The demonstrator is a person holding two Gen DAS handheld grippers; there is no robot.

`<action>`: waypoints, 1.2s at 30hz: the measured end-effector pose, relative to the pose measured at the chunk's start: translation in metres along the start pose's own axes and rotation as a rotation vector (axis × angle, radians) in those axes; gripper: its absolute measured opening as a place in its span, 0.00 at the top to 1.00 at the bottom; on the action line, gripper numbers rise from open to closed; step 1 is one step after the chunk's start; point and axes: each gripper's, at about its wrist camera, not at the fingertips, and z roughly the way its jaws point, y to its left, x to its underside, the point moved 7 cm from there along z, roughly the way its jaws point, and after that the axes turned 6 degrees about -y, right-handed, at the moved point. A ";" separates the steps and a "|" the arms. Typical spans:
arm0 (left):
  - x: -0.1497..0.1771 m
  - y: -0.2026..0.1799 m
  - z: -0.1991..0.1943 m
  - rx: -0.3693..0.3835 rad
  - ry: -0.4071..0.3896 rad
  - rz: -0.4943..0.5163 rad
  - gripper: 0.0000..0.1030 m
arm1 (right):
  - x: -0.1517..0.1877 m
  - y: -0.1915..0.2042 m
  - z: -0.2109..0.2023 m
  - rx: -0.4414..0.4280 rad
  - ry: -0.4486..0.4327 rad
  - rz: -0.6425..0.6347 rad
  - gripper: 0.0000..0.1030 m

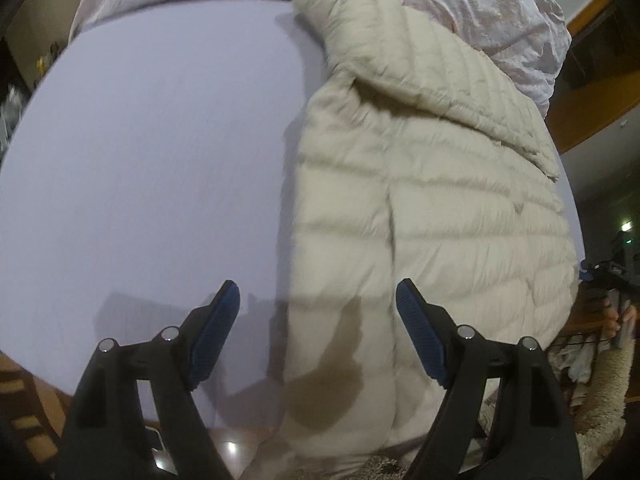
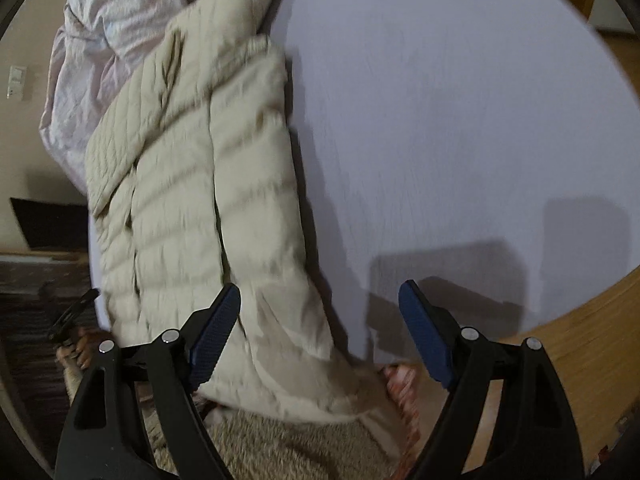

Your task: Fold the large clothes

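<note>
Both views show a beige jacket lying on a lilac bed. From the left wrist, the left gripper hangs open and empty over the jacket's near edge. From the right wrist, the right gripper gapes empty above the jacket's hem.

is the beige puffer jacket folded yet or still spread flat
Partly folded: the beige quilted puffer jacket lies as a narrow strip on the lavender bed sheet, one sleeve laid across it. Not yet folded lengthwise.
</note>
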 end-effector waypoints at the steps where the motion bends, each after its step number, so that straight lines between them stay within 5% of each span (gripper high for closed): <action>1: 0.007 0.004 0.001 0.022 0.012 -0.024 0.22 | 0.000 0.002 -0.002 -0.016 -0.007 -0.008 0.23; 8: 0.037 -0.004 0.013 0.090 0.079 -0.057 0.34 | 0.012 0.021 0.007 -0.082 0.082 -0.046 0.30; 16: 0.048 -0.010 0.012 -0.001 0.060 0.062 0.38 | 0.028 0.033 0.012 -0.111 0.139 -0.131 0.36; 21: 0.061 -0.015 0.009 0.004 0.075 0.082 0.39 | 0.039 0.031 0.010 -0.139 0.158 -0.135 0.37; 23: 0.066 -0.014 0.006 0.029 0.087 0.057 0.49 | 0.044 0.033 0.011 -0.147 0.175 -0.139 0.42; 28: 0.076 -0.007 -0.001 0.063 0.110 0.022 0.58 | 0.051 0.029 0.017 -0.142 0.205 -0.120 0.75; 32: 0.071 -0.010 -0.003 0.059 0.095 0.020 0.82 | 0.043 0.033 0.015 -0.135 0.181 -0.120 0.85; 36: 0.052 -0.015 -0.011 0.033 0.047 0.035 0.90 | 0.040 0.045 0.009 -0.097 0.154 -0.179 0.87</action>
